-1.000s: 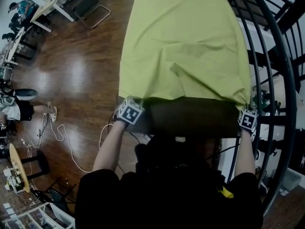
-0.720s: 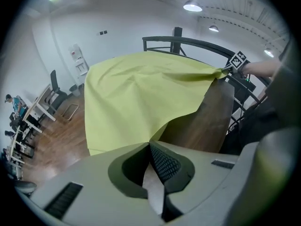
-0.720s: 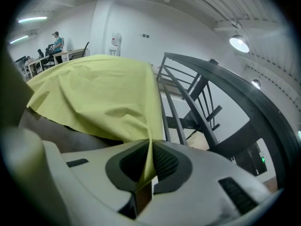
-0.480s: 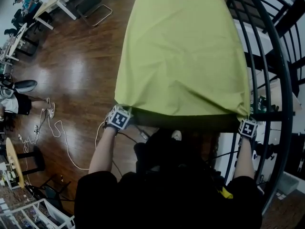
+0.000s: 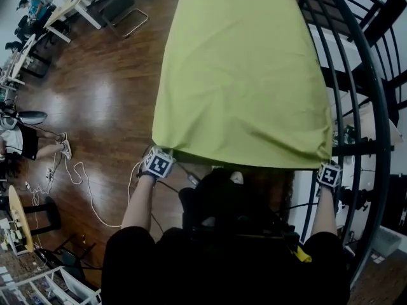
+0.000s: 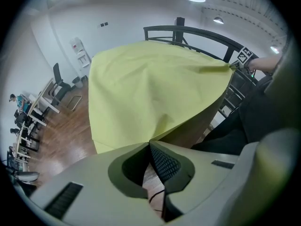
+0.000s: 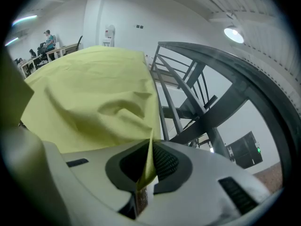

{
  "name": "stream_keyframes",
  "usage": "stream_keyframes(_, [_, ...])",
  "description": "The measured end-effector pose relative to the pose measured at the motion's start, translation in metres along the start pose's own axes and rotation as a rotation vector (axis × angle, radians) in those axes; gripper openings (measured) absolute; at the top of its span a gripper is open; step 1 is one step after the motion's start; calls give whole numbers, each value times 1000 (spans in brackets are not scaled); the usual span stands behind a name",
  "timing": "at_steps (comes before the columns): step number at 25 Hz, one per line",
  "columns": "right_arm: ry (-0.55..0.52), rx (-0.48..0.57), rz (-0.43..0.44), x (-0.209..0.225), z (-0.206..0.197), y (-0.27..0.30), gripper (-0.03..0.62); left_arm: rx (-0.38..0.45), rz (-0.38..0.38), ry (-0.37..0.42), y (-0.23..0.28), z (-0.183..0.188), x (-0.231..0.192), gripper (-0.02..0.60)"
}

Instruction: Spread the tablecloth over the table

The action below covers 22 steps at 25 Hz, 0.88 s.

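Left gripper (image 6: 149,144) and right gripper (image 7: 151,149) each clench 1 near corner of the tablecloth (image 5: 241,75), likely to pull it taut and square.

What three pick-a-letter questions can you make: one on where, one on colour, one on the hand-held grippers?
1. Where is the black railing? A. right of the table B. left of it C. on top of it
2. What colour is the tablecloth? A. red B. yellow-green C. blue
3. What are the left hand-held gripper and right hand-held gripper doing? A. open, empty B. holding cups C. shut on the tablecloth
1 A: the head view shows it along the table's right. 2 B: yellow-green in every view. 3 C: each pinches a near corner.
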State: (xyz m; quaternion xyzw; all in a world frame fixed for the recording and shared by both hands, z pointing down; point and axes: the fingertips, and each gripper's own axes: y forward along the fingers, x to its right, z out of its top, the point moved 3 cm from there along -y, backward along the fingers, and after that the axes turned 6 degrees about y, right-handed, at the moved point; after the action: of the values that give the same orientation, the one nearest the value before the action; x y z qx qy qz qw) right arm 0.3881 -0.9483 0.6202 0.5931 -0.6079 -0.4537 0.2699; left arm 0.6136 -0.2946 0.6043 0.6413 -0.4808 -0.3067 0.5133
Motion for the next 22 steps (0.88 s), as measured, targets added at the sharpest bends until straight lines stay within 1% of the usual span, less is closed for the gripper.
stream_keyframes(1, [3, 5, -2, 0, 0, 0, 16, -5, -6, -8, 2, -4, 4, -5])
stream_keyframes(2, [1, 9, -2, 1, 0, 0, 37, -12, -8, -14, 4, -9, 8, -5])
stream_keyframes(3, [-5, 13, 6, 0, 2, 0, 89, -18, -9, -22, 6, -13, 11, -5])
stream_keyframes(5, [-25, 18, 49, -4, 6, -1, 219, -27, -13, -45, 8, -19, 18, -5])
stream_keyframes(6, [-38, 23, 69, -6, 8, -2, 240, -29, -17, -55, 9, -22, 21, -5])
stream_keyframes(7, [-55, 33, 76, -6, 11, -4, 245, -30, -20, -63, 9, -24, 23, -4])
stream_keyframes(9, [-85, 56, 59, 2, 13, -7, 245, -31, -14, -67, 9, -28, 26, -3])
stream_keyframes(12, [-74, 111, 68, 0, 29, -16, 245, -12, 25, -54, 0, -24, 20, -2])
stream_keyframes(13, [-62, 128, 85, -5, 37, -19, 245, 3, 28, -52, -2, -20, 19, 19])
stream_keyframes(14, [-54, 144, 107, -12, 45, -22, 245, 16, 19, -55, -4, -14, 20, 76])
stream_keyframes(16, [-61, 161, 139, -22, 57, -20, 245, 32, -14, -70, -8, -2, 22, 151])
stream_keyframes(18, [-86, 161, 159, -30, 65, -15, 245, 53, -30, -92, -16, 10, 21, 164])
stream_keyframes(22, [-113, 170, 207, -49, 76, -9, 245, 76, -16, -118, -34, 17, 14, 163])
